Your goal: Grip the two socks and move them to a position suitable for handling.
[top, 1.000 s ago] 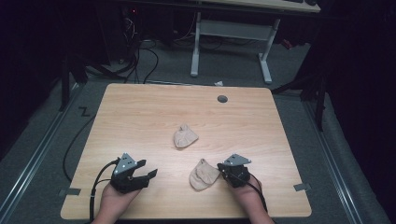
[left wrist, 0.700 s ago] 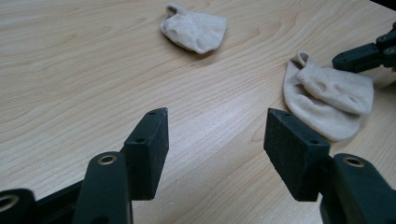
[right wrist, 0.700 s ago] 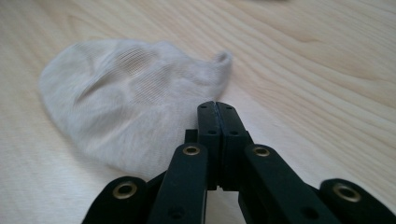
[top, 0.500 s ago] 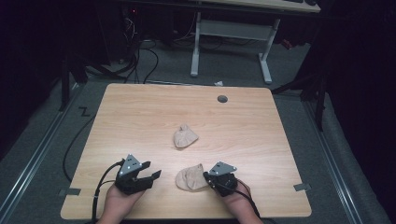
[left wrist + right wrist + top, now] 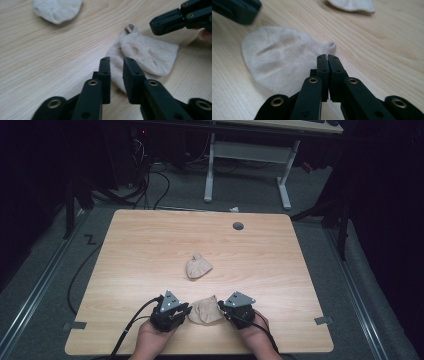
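**Two claws, two beige socks, one tabletop**

Near edge of tabletop [image 5: 125, 250]: left claw [image 5: 186, 310], jaws a narrow gap apart, tips over the near sock's [image 5: 206, 310] edge, gripping nothing. Right claw [image 5: 221, 307], jaws pressed together, pinching that sock's cuff. The sock lies flat between both claws. Centre of tabletop: second sock [image 5: 198, 266], bunched, well apart. Far edge: round grommet hole [image 5: 238, 226].
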Motion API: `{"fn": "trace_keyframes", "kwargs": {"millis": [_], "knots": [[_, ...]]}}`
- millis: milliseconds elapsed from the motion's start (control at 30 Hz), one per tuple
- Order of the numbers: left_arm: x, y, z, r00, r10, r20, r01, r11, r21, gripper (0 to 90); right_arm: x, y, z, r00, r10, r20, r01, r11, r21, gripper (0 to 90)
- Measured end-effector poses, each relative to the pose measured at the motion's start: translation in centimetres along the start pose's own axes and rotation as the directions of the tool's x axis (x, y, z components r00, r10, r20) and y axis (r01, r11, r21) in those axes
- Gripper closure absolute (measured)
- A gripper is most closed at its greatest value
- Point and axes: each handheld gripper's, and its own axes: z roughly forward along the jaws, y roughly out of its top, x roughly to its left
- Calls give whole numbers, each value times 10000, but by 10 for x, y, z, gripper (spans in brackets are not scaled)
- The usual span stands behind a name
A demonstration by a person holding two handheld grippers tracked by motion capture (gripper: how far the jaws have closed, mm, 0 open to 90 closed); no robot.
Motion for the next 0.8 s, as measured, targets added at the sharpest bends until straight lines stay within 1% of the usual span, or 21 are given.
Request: {"fn": "trace_keyframes", "kwargs": {"millis": [33,67,133,200,233,300,333,367,400,433,467,500,567,667,700,733,800], "knots": [[-3,-1,4,9999,157,67,-159,9996,251,827,5,3,-5,9999,-106,-7,106,9996,-259,876],[-3,-1,4,9999,157,67,-159,9996,251,835,5,3,-5,9999,-106,-7,106,9996,-259,876],[-3,-3,8,9997,258,-6,-257,9986,453,845,12,6,-8,9997,-189,-130,183,9987,-467,868],[-3,-4,10,9994,331,-68,-326,9973,651,859,20,9,-8,9988,-327,-357,306,9978,-593,850],[-2,-6,12,9993,340,-120,-329,9961,817,866,29,12,-7,9971,-449,-607,408,9969,-668,831],[-1,-7,12,9997,248,-84,-241,9969,746,871,36,13,-5,9951,-579,-805,526,9964,-669,804],[-1,-7,12,9997,248,-84,-241,9969,746,873,36,13,-5,9951,-579,-805,526,9964,-669,804],[-1,-8,12,9996,247,-117,-238,9971,724,874,42,13,-1,9926,-595,-1061,533,9967,-607,769],[-1,-8,12,9996,247,-117,-238,9971,724,874,42,13,-1,9926,-595,-1061,533,9967,-607,769],[-1,-9,12,9996,268,-128,-259,9973,688,874,46,13,3,9915,-681,-1113,632,9969,-473,726],[-1,-9,11,9995,278,-118,-269,9974,674,874,46,13,3,9915,-681,-1113,632,9969,-473,726],[-1,-9,11,9996,250,-107,-243,9975,659,874,47,13,4,9909,-720,-1139,675,9968,-433,685],[-1,-9,11,9997,246,-96,-239,9976,645,874,49,13,6,9897,-742,-1228,696,9967,-408,652],[-1,-9,11,9997,227,-81,-221,9976,654,874,52,13,8,9901,-849,-1118,816,9961,-345,638],[-1,-9,11,9998,210,-72,-205,9976,660,874,52,13,12,9900,-923,-1065,912,9957,-153,631],[-1,-9,11,9998,203,-74,-198,9976,662,874,52,13,12,9900,-923,-1065,912,9957,-153,631],[-1,-9,11,9997,217,-53,-213,9974,693,874,52,12,17,9902,-1027,-943,1034,9946,28,649]]}}
